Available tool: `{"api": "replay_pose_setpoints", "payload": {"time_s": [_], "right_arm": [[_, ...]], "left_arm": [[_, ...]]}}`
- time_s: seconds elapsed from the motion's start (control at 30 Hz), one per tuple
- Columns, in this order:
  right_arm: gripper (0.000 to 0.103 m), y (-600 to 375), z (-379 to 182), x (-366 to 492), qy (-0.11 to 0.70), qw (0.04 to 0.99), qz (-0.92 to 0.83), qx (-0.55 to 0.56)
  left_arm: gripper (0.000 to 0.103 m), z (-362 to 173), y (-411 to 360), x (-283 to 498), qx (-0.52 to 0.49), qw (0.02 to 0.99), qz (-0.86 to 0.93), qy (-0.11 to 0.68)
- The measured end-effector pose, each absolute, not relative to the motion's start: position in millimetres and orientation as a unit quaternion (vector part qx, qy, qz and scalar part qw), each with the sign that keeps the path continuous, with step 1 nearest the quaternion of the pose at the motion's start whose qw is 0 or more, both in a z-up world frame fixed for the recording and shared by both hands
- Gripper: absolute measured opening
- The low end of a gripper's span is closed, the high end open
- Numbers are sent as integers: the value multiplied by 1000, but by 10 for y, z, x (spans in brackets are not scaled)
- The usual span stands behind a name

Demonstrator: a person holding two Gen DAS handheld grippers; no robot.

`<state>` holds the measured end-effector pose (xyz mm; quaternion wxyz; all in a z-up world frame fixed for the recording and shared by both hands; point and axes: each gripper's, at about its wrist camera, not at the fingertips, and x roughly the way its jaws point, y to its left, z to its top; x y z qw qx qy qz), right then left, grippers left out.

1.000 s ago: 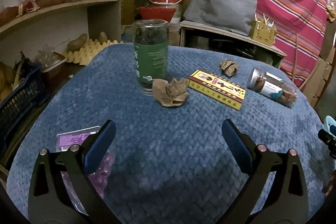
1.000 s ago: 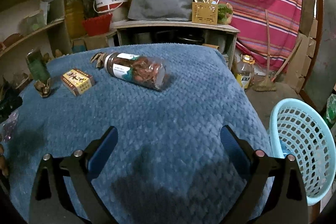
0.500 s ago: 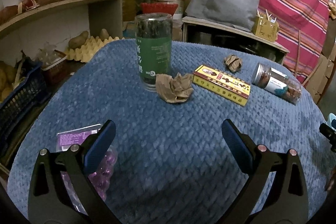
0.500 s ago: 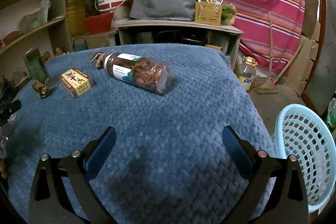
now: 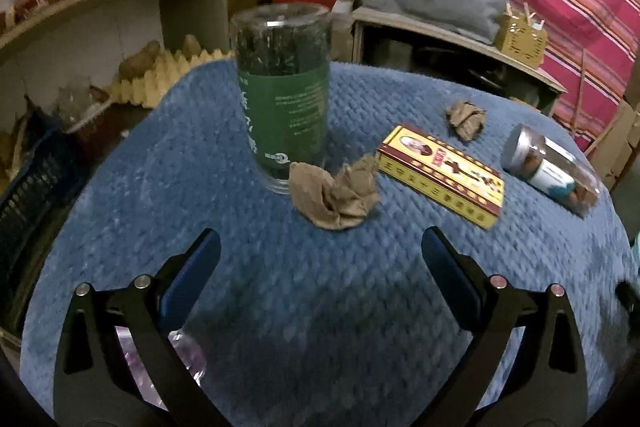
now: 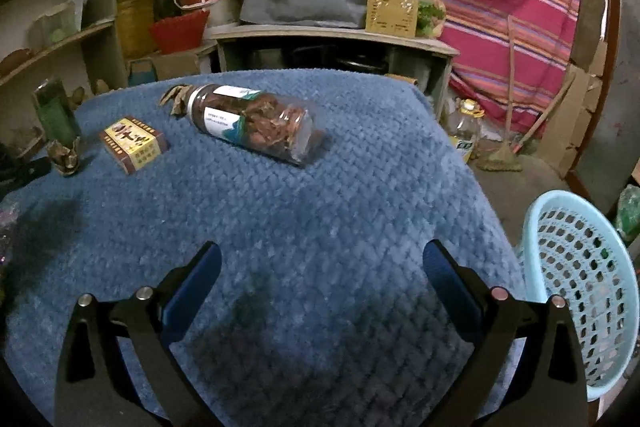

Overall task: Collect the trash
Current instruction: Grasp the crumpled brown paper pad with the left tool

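Crumpled paper trash lay on the blue-covered bench (image 5: 320,327), both tools spread wide and empty.

Left wrist view: the left tool (image 5: 320,259) hovered above the cover, the nearer brown wad (image 5: 334,193) just ahead, touching the base of the upright green jar (image 5: 284,91); a second wad (image 5: 466,118) sat beyond the yellow box (image 5: 440,175). Right wrist view: the right tool (image 6: 322,267) hung over bare cover, a light-blue basket (image 6: 580,283) off the bench's right edge.

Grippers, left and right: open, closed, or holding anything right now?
Left gripper: open, holding nothing, above the blue cloth.
Right gripper: open, holding nothing.
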<state>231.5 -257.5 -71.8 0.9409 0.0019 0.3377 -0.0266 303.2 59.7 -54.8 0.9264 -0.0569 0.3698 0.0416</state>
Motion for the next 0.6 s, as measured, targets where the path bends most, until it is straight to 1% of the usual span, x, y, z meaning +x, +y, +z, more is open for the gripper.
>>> {"api": "replay_pose_setpoints", "payload": {"time_s": [0.07, 0.1, 0.17, 0.33, 0.4, 0.43, 0.47, 0.6], "right_arm": [[99, -2592, -740, 2343, 346, 938, -24, 7], [99, -2596, -754, 2360, 351, 936, -22, 9], [99, -2585, -773, 2387, 358, 933, -15, 8], [99, -2491, -735, 2440, 361, 932, -13, -18], [99, -2446, -669, 2485, 355, 934, -17, -32], [99, -2412, -626, 2515, 350, 936, -16, -39], [99, -2390, -594, 2540, 346, 937, -15, -43], [99, -2238, -480, 2683, 341, 939, -7, -51]], "left_arm": [[89, -563, 600, 3136, -59, 924, 39, 376], [88, -578, 592, 3182, -59, 923, 38, 379], [80, -622, 570, 3285, -53, 919, 32, 388], [76, -711, 549, 3499, -40, 913, 28, 405], [69, -729, 519, 3555, -28, 912, 24, 409], [60, -735, 511, 3563, -25, 912, 20, 410], [57, -742, 506, 3565, -26, 911, 13, 412], [53, -716, 554, 3530, -35, 911, -5, 410]]}}
